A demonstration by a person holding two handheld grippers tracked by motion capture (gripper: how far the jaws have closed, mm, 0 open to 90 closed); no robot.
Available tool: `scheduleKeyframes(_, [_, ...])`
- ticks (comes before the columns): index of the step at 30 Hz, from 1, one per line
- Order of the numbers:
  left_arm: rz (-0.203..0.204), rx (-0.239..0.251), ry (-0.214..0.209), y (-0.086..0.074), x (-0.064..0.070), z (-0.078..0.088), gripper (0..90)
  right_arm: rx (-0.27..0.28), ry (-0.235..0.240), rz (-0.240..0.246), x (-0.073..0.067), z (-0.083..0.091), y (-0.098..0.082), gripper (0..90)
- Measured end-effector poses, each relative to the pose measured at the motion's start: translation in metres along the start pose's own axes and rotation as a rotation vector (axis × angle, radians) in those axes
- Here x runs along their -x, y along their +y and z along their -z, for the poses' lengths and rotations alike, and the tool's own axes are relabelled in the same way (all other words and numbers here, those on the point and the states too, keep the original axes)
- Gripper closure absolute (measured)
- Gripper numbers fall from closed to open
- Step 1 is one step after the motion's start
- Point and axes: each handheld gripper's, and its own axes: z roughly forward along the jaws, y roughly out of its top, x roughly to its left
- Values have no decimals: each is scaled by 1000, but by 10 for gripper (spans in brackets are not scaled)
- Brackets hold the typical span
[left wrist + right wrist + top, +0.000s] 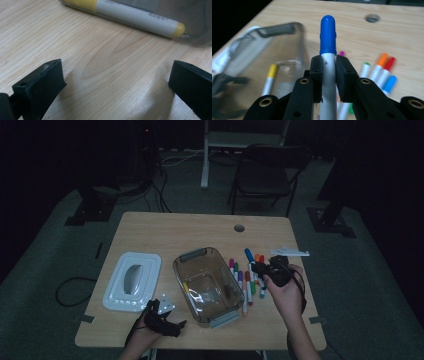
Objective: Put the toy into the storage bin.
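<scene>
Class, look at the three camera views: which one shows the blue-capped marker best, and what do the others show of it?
The right gripper view: the blue-capped marker stands close and sharp, clamped between the right tongs. In the high view it is small and dim at the right tongs. The left gripper view faces a yellow marker instead.

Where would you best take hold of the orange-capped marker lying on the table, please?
Probably the white barrel of the orange-capped marker, from above, jaws across its width. It lies flat among the other markers, close beside the red-capped marker, so the jaws have little room and a side approach looks blocked.

Glossy plastic blue-capped marker (328, 50); matt pale wood-grain table (87, 50).
</scene>
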Motion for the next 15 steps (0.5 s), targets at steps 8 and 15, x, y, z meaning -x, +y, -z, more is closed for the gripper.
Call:
scheduleKeyframes(8, [0, 0, 0, 0, 0, 0, 6, -24, 114, 53, -40, -14, 18, 767])
scheduleKeyframes(15, [0, -1, -1, 0, 0, 0, 6, -72, 184, 104, -77, -35, 22, 767])
